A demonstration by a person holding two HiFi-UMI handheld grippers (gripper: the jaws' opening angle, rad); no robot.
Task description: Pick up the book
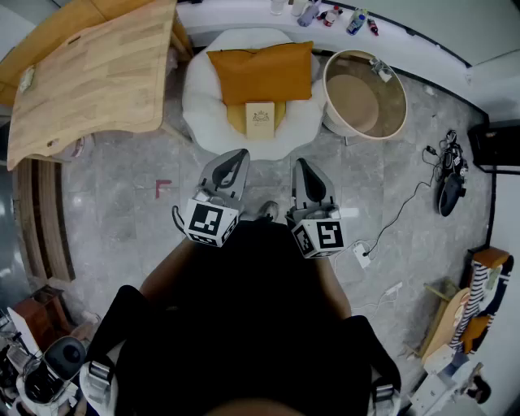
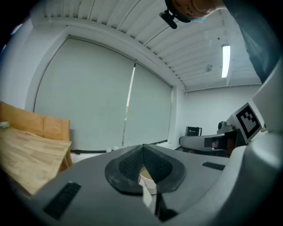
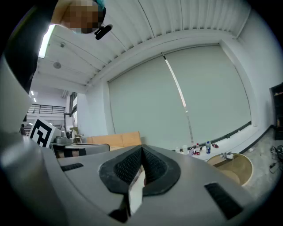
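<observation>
The grey tiled floor (image 1: 122,211) takes up most of the head view. A pale wooden surface (image 1: 97,73) fills the upper left corner, tilted in frame. The person (image 1: 244,325), in dark clothing, occupies the lower centre, with both arms stretched forward. Straight ahead stands 1 white rounded chair (image 1: 203,97). A round wooden tub-shaped stand (image 1: 357,101) sits just beside the chair on its right. An orange cushion (image 1: 262,71) leans upright against the chair back. The left gripper (image 1: 237,156) and the right gripper (image 1: 301,165) are side by side above the floor, both aimed at the chair and close to level. Each carries a cube with square markers at its rear, the left cube (image 1: 210,221) and the right cube (image 1: 318,237). In the left gripper view the 2 ribbed pads (image 2: 130,165) meet at the tips, so the jaws are fully together with nothing held. In the right gripper view the pads (image 3: 128,167) likewise meet at the tips and grip nothing. The book (image 1: 260,119), cream with a small emblem on its cover, lies flat on the chair seat just in front of the orange cushion. It is ahead of both grippers, in line with the gap between them, and clear of both. Several small bottles (image 1: 355,22) stand on the white ledge (image 1: 422,41) behind the stand. A thin cable (image 1: 406,207) trails across the floor at right.
</observation>
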